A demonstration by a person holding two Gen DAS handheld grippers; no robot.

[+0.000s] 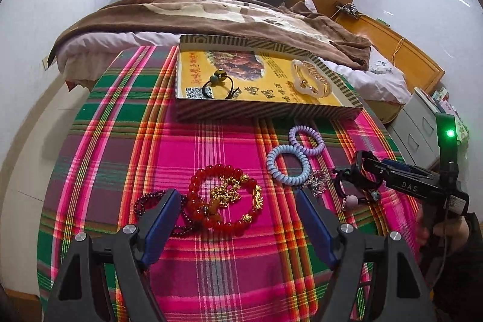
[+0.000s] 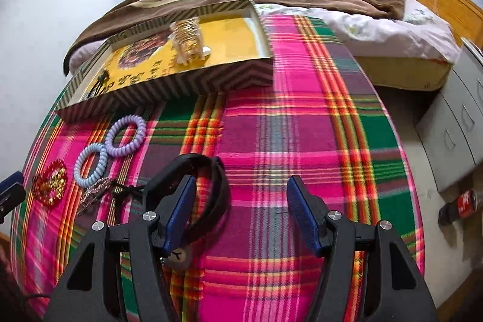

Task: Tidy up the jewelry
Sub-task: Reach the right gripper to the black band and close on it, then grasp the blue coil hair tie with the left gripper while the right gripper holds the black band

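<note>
My left tongs (image 1: pixel 235 212) stand spread and pinch nothing; the red bead bracelet (image 1: pixel 225 196) with gold charms lies on the plaid bench (image 1: pixel 229 147) between their tips. My right tongs (image 2: pixel 240 196) are spread too, the left finger poking inside a black band (image 2: pixel 211 189), not clamped. Beyond lie a blue coil tie (image 1: pixel 288 165) and a purple coil tie (image 1: pixel 306 139), then the striped box (image 1: pixel 265 107) holding bangles (image 1: pixel 311 77).

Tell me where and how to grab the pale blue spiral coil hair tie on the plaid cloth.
Grip the pale blue spiral coil hair tie on its near-left arc, coming from above with one finger inside the ring. It lies flat, its far side touches the lilac spiral coil hair tie and its right side nears a silvery trinket, so that arc looks clearest.
</note>
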